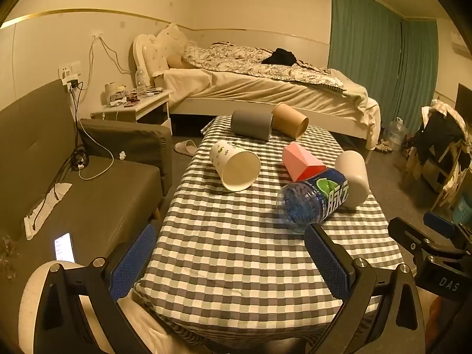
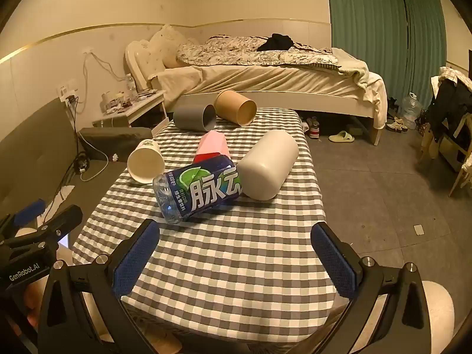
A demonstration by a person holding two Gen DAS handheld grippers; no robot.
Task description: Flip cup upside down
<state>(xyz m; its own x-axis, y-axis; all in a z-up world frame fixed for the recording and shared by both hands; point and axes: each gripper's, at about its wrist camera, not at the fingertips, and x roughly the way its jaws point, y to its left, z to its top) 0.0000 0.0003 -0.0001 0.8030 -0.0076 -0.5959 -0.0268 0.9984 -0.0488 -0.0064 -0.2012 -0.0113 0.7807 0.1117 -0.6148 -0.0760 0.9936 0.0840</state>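
Several cups lie on their sides on a checkered table [image 1: 236, 250] [image 2: 236, 265]: a white paper cup [image 1: 235, 169] [image 2: 145, 160], a grey cup [image 1: 251, 124] [image 2: 194, 121], a brown cup [image 1: 290, 120] [image 2: 235, 107], a pink faceted cup [image 1: 302, 162] [image 2: 213, 144] and a cream cup [image 1: 352, 178] [image 2: 267, 168]. A blue-labelled bottle [image 1: 312, 199] [image 2: 197, 190] lies among them. My left gripper [image 1: 230, 262] is open and empty at the table's near edge. My right gripper [image 2: 236, 262] is open and empty too, also at the near edge.
A dark sofa [image 1: 73, 183] with a lit phone [image 1: 64, 247] is at the left. A bed [image 1: 265, 88] [image 2: 265, 73] stands behind the table, a nightstand [image 1: 132, 106] beside it. Chairs with clothes [image 2: 451, 112] are at the right.
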